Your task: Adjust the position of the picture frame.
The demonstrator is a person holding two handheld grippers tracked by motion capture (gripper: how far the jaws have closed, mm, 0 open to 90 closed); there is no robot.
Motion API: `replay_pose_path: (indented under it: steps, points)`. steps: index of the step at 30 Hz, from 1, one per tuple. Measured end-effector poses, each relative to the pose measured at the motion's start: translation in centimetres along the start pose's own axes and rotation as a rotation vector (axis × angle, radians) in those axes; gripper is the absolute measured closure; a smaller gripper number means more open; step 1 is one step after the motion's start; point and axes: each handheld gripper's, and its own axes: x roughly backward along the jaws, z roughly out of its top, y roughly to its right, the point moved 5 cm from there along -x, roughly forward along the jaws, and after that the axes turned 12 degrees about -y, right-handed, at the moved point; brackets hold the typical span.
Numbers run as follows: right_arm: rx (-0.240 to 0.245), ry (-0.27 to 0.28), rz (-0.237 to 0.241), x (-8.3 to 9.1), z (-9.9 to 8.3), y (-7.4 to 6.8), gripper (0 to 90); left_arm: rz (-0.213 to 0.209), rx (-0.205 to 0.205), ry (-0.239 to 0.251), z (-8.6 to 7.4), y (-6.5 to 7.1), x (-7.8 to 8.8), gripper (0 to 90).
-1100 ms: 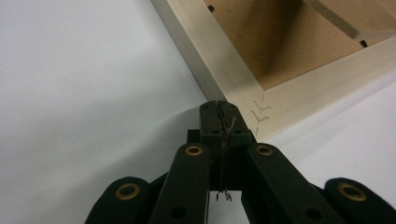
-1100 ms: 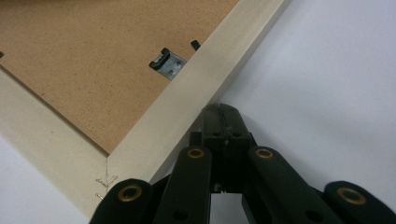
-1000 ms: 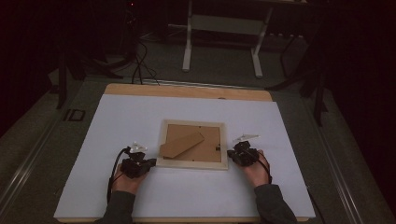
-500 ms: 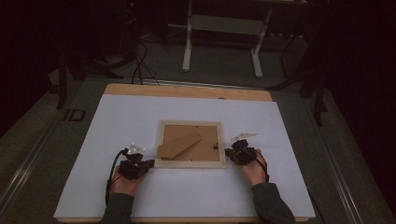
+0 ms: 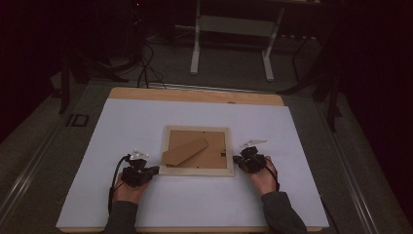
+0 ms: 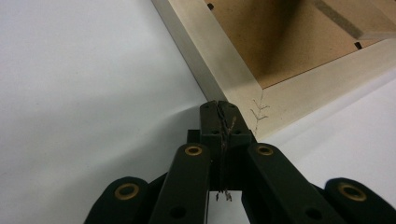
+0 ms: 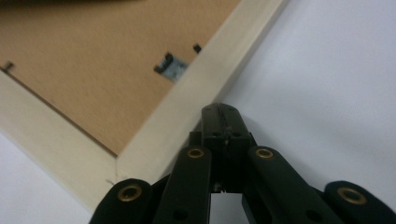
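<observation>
On the white table sheet (image 5: 146,122), the face-down pale wooden picture frame (image 5: 197,170) has slid nearer (likely repositioning); the left gripper (image 5: 152,171) and right gripper (image 5: 237,160) flank it, jaws closed, empty.

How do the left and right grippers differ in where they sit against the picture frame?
The left gripper meets the picture frame at its near left corner; the right gripper meets the frame's right side, farther up the table. The left sits nearer the person. Both are shut, holding nothing, on the white sheet.
</observation>
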Motion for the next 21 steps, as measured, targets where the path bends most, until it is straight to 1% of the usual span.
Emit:
replay_pose_path:
  steps: [2, 4, 7, 8, 10, 11, 14, 16, 21]
  points:
    - [0.006, 0.019, 0.002, 0.3, 0.3, -0.2, 90.0, 0.000, 0.003, -0.001, 0.0, 0.0, 0.0, 90.0]
    - [0.019, 0.017, -0.010, 0.3, 0.3, -0.3, 90.0, -0.001, 0.004, -0.001, 0.0, 0.0, 0.0, 90.0]
    - [0.012, 0.022, 0.003, 0.3, 0.3, -0.2, 90.0, -0.001, 0.001, -0.003, 0.0, 0.0, 0.0, 90.0]
    - [0.013, 0.022, 0.002, 0.3, 0.2, -0.2, 90.0, 0.005, -0.002, -0.002, 0.0, 0.0, 0.0, 90.0]
    - [0.016, 0.021, 0.000, 0.3, 0.2, -0.2, 90.0, 0.005, -0.004, 0.001, 0.1, -0.1, 0.1, 87.3]
    - [0.020, 0.023, -0.003, 0.3, 0.2, -0.2, 90.0, 0.003, -0.005, 0.003, 0.1, -0.1, 0.1, 86.9]
    - [0.025, 0.027, -0.019, 0.5, 0.2, -0.1, 89.5, 0.014, -0.003, 0.013, 0.2, -0.3, 0.4, 86.8]
    - [0.020, 0.038, -0.022, 0.8, 0.3, 0.1, 88.4, 0.020, 0.004, 0.023, 0.3, -0.5, 0.5, 86.5]
    - [0.004, 0.061, -0.027, 1.7, 0.3, 0.7, 86.1, 0.038, 0.008, 0.041, 0.4, -0.7, 0.7, 85.4]
